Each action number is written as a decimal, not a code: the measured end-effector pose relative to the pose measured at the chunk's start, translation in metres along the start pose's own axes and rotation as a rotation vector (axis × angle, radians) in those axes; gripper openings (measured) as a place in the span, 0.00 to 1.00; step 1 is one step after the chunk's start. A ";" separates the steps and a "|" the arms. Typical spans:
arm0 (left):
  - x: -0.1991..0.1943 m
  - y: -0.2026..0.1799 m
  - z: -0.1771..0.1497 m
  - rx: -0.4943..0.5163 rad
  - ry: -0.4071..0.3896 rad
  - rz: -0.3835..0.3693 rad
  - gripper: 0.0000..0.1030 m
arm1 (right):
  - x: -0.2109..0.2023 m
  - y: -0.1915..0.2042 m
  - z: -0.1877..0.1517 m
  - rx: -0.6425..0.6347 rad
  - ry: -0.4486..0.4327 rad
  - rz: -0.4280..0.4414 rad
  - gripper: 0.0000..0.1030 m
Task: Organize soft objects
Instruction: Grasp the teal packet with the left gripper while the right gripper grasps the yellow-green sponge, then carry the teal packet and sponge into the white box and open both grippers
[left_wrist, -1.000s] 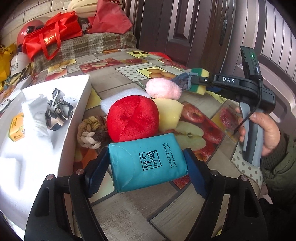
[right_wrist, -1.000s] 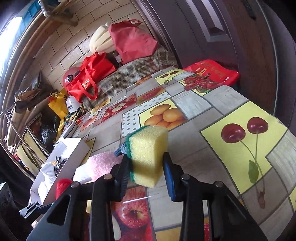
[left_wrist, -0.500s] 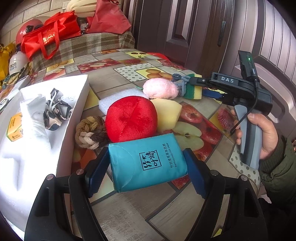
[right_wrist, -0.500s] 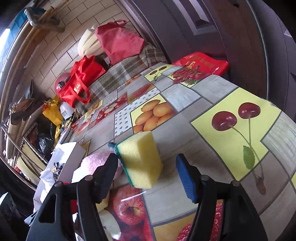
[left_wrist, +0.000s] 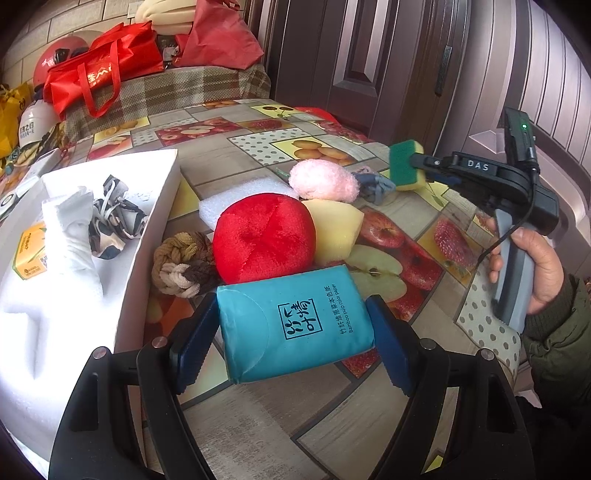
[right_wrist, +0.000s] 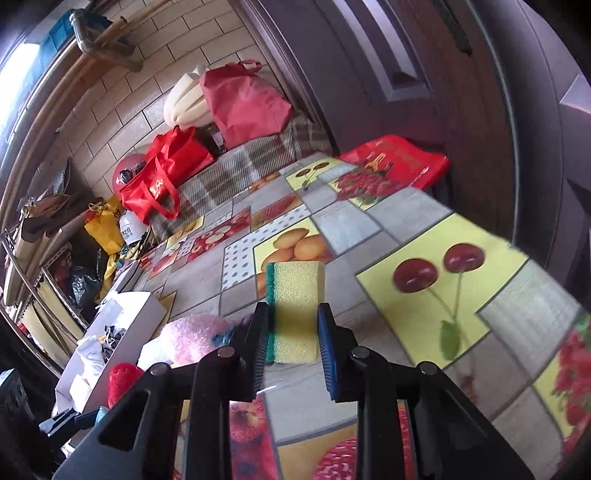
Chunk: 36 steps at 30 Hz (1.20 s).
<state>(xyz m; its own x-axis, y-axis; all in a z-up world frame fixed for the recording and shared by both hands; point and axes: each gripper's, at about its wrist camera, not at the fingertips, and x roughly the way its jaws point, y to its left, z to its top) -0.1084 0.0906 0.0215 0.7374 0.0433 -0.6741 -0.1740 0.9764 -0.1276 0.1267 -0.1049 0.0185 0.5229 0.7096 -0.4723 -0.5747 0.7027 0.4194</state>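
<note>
My left gripper (left_wrist: 291, 343) is shut on a teal tissue pack (left_wrist: 295, 325), held just above the table in front of a red plush ball (left_wrist: 264, 238), a yellow sponge wedge (left_wrist: 336, 230) and a knotted rope toy (left_wrist: 181, 266). My right gripper (right_wrist: 293, 341) is shut on a yellow sponge with a green scrub side (right_wrist: 295, 302); the sponge also shows in the left wrist view (left_wrist: 404, 164). A pink fluffy ball (left_wrist: 323, 181) and a grey-blue cloth (left_wrist: 375, 184) lie beside it.
A white foam box (left_wrist: 147, 236) at the left holds a patterned cloth (left_wrist: 114, 218), a white cloth and a small yellow carton (left_wrist: 31, 251). A white foam slab (left_wrist: 229, 203) lies behind the red ball. Red bags (left_wrist: 99, 74) sit at the table's far end.
My right gripper opened half a second ago and the sponge tipped; now it is shut on the sponge again, upright. My left gripper kept hold of the tissue pack, almost still.
</note>
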 end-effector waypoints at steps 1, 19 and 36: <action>0.000 0.000 0.000 -0.001 -0.002 0.000 0.78 | -0.003 -0.003 0.001 0.008 -0.005 0.001 0.25; -0.054 0.004 -0.008 -0.030 -0.263 0.027 0.78 | -0.038 0.037 -0.020 -0.081 -0.137 0.158 0.25; -0.095 0.034 -0.025 -0.061 -0.425 0.273 0.78 | -0.030 0.121 -0.050 -0.289 -0.130 0.271 0.25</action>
<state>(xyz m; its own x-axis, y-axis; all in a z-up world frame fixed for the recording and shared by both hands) -0.2011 0.1145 0.0631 0.8576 0.3902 -0.3349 -0.4264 0.9037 -0.0388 0.0103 -0.0436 0.0447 0.3932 0.8805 -0.2647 -0.8458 0.4593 0.2714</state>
